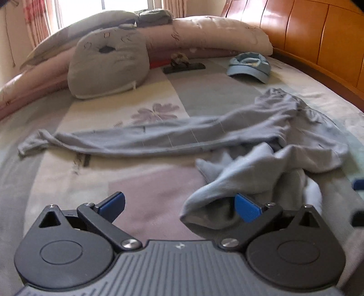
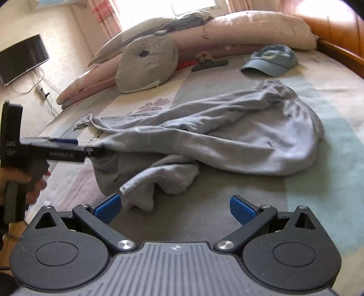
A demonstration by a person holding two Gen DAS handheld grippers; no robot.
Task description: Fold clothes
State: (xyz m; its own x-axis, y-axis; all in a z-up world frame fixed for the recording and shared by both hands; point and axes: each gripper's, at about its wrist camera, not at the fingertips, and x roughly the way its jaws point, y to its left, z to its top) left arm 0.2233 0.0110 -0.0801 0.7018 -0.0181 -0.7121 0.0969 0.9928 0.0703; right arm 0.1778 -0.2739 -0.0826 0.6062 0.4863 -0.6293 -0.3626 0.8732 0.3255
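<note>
Nearest in the left wrist view, the left gripper (image 1: 179,206) is hanging low over the bed with its jaws spread wide, gripping nothing. A cuff (image 1: 204,211) of the grey trousers (image 1: 227,134) is draping over the inner face of its right blue pad; the left pad is standing clear of cloth. The right gripper (image 2: 175,207) is likewise wide open and empty, with a crumpled leg end (image 2: 145,191) lying just at its left pad.

The turning relation: the trousers are lying across both grippers' line of sight, the long axis running left to right. One leg is stretching out flat toward the left, its far cuff (image 1: 29,145) well away; the other leg is bunching back toward the grippers, and the waist (image 2: 284,91) is heaped on the right. The left gripper seems nearer to a usable hold, since cloth is already between its pads; closing there looks like the next step. In the right wrist view the left gripper (image 2: 91,151) is showing side-on beside the cloth, a hand (image 2: 34,182) holding its handle.

The bed (image 1: 147,182) is wearing a patchwork cover, soft and wrinkling. Farther off are lying a blue cap (image 1: 249,67), a grey cushion (image 1: 107,66), long pink pillows (image 1: 216,34), a wooden headboard (image 1: 318,34) and a curtained window (image 2: 159,6).
</note>
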